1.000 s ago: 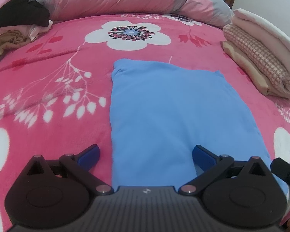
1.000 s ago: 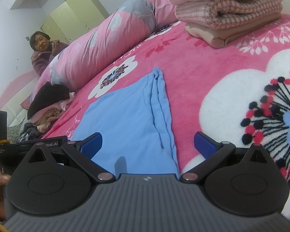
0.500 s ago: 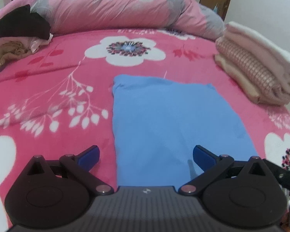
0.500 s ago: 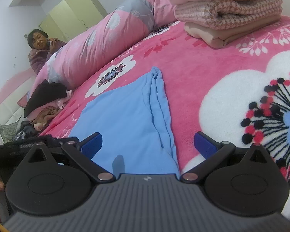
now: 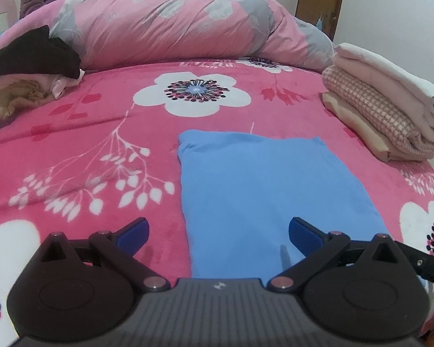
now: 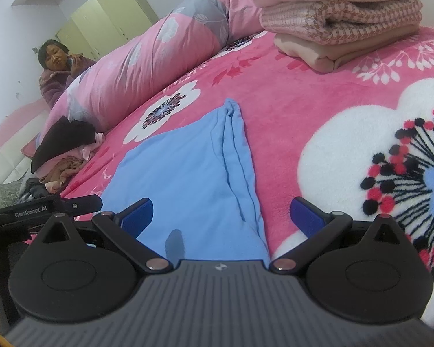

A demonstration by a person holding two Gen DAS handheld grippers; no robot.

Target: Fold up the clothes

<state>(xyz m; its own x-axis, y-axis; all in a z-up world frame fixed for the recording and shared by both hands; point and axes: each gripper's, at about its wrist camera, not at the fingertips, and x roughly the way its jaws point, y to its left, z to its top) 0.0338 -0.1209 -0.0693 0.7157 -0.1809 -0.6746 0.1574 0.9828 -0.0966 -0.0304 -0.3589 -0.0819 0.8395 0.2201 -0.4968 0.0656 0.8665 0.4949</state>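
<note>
A light blue garment [image 5: 263, 190] lies folded flat on the pink flowered bedspread [image 5: 86, 133]. My left gripper [image 5: 218, 232] hovers open over its near left edge, nothing between the blue fingertips. In the right wrist view the same blue garment [image 6: 188, 173] shows layered folds along its right side. My right gripper [image 6: 221, 217] stands open over its near right corner, holding nothing. The left gripper's body [image 6: 43, 209] shows at the left of that view.
A stack of folded pink, checked and beige clothes [image 5: 384, 112] sits at the right of the bed. A loose pile of black and pink clothes [image 5: 29, 66] lies at the far left. A rolled pink duvet [image 5: 182, 29] runs along the back, with a person [image 6: 60, 69] beyond it.
The left gripper has drawn back and tilted up, so the blue garment sits lower and smaller in its view. The right gripper has barely moved. Both stay open.
</note>
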